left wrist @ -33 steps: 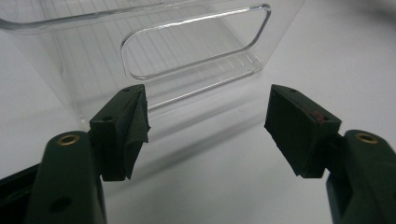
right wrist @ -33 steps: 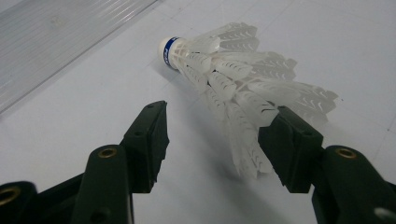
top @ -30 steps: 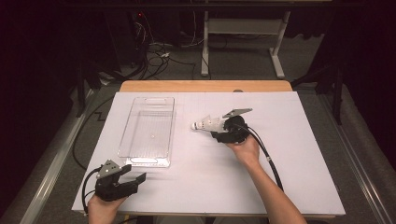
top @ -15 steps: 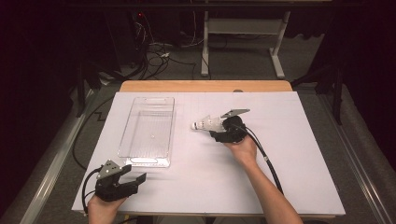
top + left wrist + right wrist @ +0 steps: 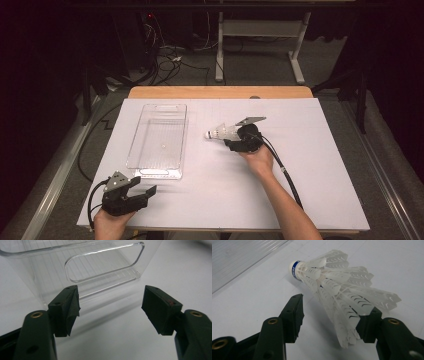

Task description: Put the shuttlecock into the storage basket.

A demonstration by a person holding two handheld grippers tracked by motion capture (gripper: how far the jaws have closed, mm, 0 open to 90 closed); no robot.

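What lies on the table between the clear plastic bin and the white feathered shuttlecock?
Nothing: between the clear plastic bin and the white feathered shuttlecock, the high view shows only bare white table surface.

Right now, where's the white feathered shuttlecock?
In the high view the white feathered shuttlecock lies on the white table sheet, just right of the clear plastic bin, its skirt between the right gripper jaws.

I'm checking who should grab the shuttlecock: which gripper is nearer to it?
Right. The right gripper has the shuttlecock between its closing jaws, one pad against the feathers. The left gripper sits open at the table's near edge, by the clear tray.
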